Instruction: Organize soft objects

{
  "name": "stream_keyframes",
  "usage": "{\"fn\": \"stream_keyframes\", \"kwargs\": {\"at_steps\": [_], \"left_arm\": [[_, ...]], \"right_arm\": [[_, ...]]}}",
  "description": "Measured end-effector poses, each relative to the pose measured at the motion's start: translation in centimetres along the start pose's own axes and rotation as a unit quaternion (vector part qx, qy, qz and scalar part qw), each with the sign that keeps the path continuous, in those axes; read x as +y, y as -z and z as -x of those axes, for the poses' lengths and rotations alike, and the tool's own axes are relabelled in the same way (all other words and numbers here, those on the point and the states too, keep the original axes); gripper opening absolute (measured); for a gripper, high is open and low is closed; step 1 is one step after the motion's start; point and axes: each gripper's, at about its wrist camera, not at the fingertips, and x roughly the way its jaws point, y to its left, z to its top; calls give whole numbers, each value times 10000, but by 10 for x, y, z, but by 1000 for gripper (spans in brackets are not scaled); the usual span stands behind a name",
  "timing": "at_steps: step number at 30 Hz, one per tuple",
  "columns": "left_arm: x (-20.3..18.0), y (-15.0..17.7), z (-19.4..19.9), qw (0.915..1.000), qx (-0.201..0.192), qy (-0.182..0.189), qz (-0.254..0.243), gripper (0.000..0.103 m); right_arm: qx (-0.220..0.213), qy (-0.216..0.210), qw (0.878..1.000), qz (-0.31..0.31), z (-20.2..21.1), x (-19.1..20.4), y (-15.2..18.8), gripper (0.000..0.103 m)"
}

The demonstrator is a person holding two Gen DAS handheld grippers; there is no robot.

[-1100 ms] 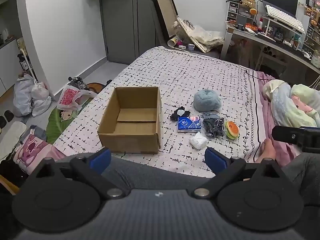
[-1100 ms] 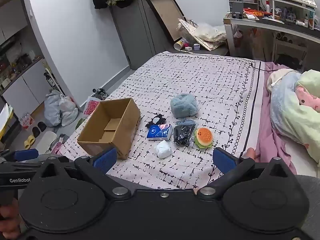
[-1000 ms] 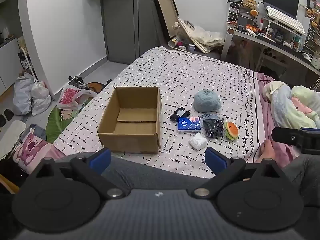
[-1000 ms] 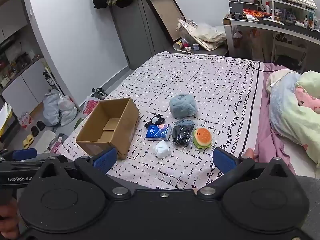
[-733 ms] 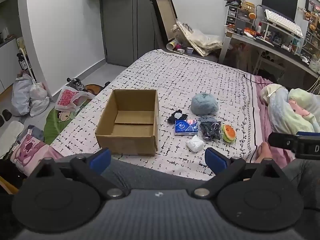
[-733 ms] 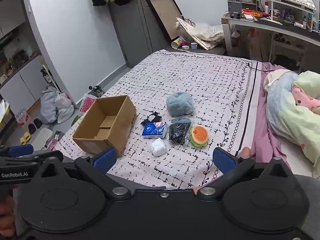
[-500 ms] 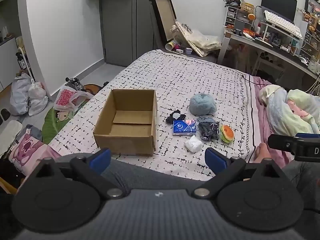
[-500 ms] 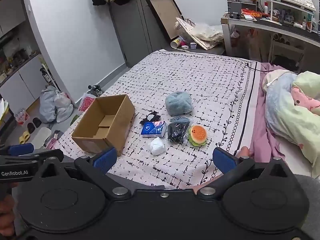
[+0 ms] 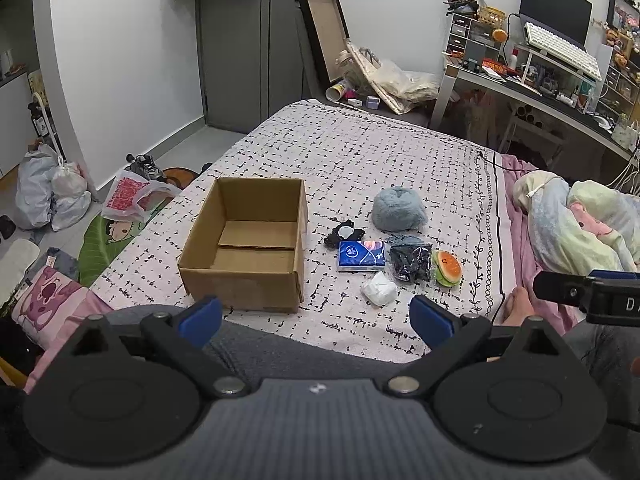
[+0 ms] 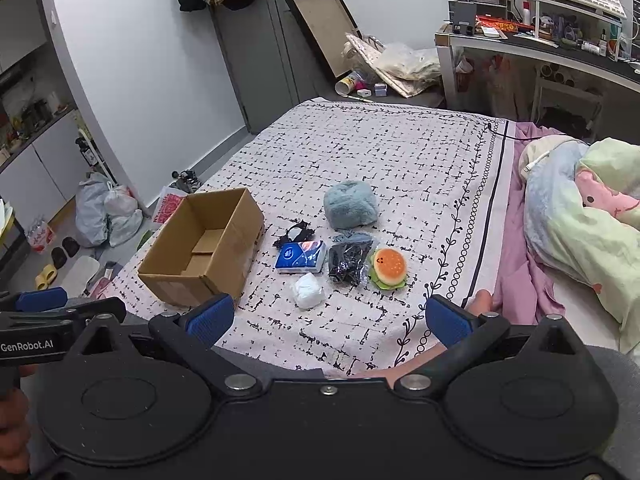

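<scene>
The left hand-held gripper (image 9: 316, 316) was held released above the near edge of the bed (image 9: 360, 152), its blue fingertips (image 9: 200, 314) spread wide with nothing between them. The right hand-held gripper (image 10: 328, 318) was likewise released and empty, blue fingertips (image 10: 448, 324) well apart, held over the same near edge. Each gripper was seen at the margin of the other's view.

Beyond the grippers, an open cardboard box (image 9: 244, 244) was recorded on the patterned bedspread, upright, with only its bottom flaps seen inside. To its right, apart from it, the soft objects were found in a loose cluster. A white crumpled wad (image 9: 379, 289) lay nearest the grippers. Just behind it a blue tissue pack (image 9: 361, 255) lay flat, with a clear bag of dark items (image 9: 411, 261) beside it and a burger plush (image 9: 447, 268) touching that bag on the far right. A small black item (image 9: 344, 234) was noted just behind the tissue pack, and a grey-blue fluffy bundle (image 9: 399, 208) lay farthest back. All six lay on the bedspread outside the box.

A pastel blanket (image 10: 580, 216) was heaped at the right side of the bed. A cluttered worktop (image 9: 552, 96) carrying a keyboard (image 9: 560, 50) stood beyond it.
</scene>
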Motion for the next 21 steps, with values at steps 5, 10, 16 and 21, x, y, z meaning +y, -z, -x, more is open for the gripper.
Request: {"fn": "stream_keyframes", "kwargs": {"at_steps": [5, 10, 16, 21], "left_arm": [[-2, -1, 0, 10000, -1, 10, 45, 99], [-2, -1, 1, 10000, -27, 15, 67, 99], [-2, -1, 1, 10000, -10, 13, 54, 99], [-1, -1, 0, 10000, -5, 10, 72, 99]], "right_arm": [[-17, -15, 10000, 18, 1, -1, 1, 103], [5, -10, 10000, -15, -1, -3, 0, 103], [1, -23, 10000, -21, -1, -3, 1, 103], [-10, -27, 10000, -15, 0, -3, 2, 103]]}}
